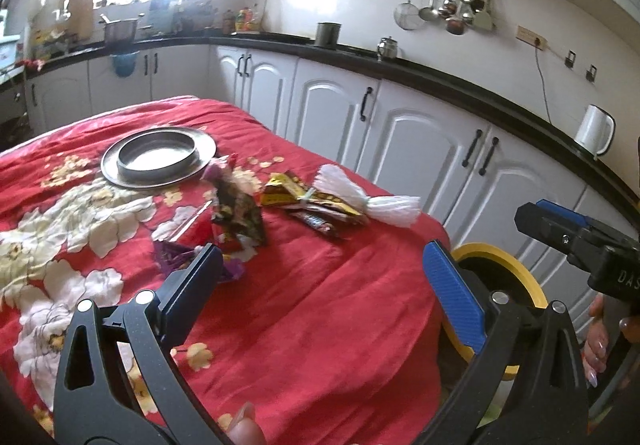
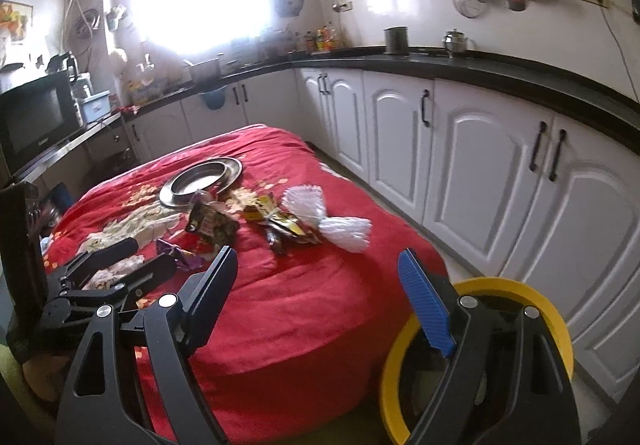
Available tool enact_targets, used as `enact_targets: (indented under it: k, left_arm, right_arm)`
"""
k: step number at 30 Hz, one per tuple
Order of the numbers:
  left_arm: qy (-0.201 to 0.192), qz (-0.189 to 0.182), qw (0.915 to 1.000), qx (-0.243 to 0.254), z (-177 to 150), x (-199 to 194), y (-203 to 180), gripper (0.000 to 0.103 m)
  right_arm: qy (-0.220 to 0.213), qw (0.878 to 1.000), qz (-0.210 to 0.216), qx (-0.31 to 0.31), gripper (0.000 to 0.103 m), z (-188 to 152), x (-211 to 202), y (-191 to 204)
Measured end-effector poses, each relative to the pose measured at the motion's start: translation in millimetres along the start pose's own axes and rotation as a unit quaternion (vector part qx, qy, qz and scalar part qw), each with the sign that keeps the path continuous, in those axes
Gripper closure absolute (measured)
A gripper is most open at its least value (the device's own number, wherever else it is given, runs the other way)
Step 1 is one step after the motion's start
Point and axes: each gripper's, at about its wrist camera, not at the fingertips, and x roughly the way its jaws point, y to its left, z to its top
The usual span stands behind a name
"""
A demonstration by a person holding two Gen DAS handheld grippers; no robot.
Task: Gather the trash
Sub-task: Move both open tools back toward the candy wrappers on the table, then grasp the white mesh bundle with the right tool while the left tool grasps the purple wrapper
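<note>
Left wrist view. The left tongs [image 1: 320, 285] stand wide open at the bottom of the frame, with nothing between the fingers. They sit above the red flowered cloth [image 1: 320, 305] that covers the desk. The trash lies at the centre of the frame: a dark crumpled wrapper [image 1: 236, 211], a purple wrapper [image 1: 176, 255] just beside the left finger, yellow snack packets [image 1: 300, 197] and a white tassel bundle [image 1: 360, 195] touching the packets. A metal plate [image 1: 158, 157] rests further back, at centre left. A yellow-rimmed bin [image 1: 500, 285] stands at lower right, off the desk edge and partly hidden behind the blue-padded finger. The right tongs [image 1: 560, 229] enter from the right edge; whether they are open cannot be told here. The letters "DAS" can be read on their body. A white kettle [image 1: 594, 129] stands on the black counter [image 1: 440, 75] at the right.

Right wrist view. The right tongs [image 2: 316, 301] stand wide open and empty at the bottom of the frame. The left tongs [image 2: 120, 261] appear at lower left, open, near the purple wrapper [image 2: 178, 251]. The remaining trash lies at centre frame, and nothing stands between it and the tongs. The yellow-rimmed bin [image 2: 552, 313] is at lower right. A microwave [image 2: 36, 121] sits at the left edge; its label is too blurred to read.
</note>
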Motion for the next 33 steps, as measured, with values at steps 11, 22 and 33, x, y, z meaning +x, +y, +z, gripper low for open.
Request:
enact_targets:
  k: [11,22,33]
  left_arm:
    - [0.014,0.033,0.9971,-0.066,-3,9,50,0.011]
    - [0.046,0.050,0.9889,-0.132,-11,30,91,0.011]
    - [0.076,0.052,0.9805,-0.173,-13,59,106,0.011]
  right_arm:
    - [0.018,1.000,0.004,-0.010,0.023,17,54,13]
    - [0.038,0.999,-0.028,0.013,0.023,21,98,-15]
    - [0.073,0.996,-0.035,0.037,0.024,13,138,-36]
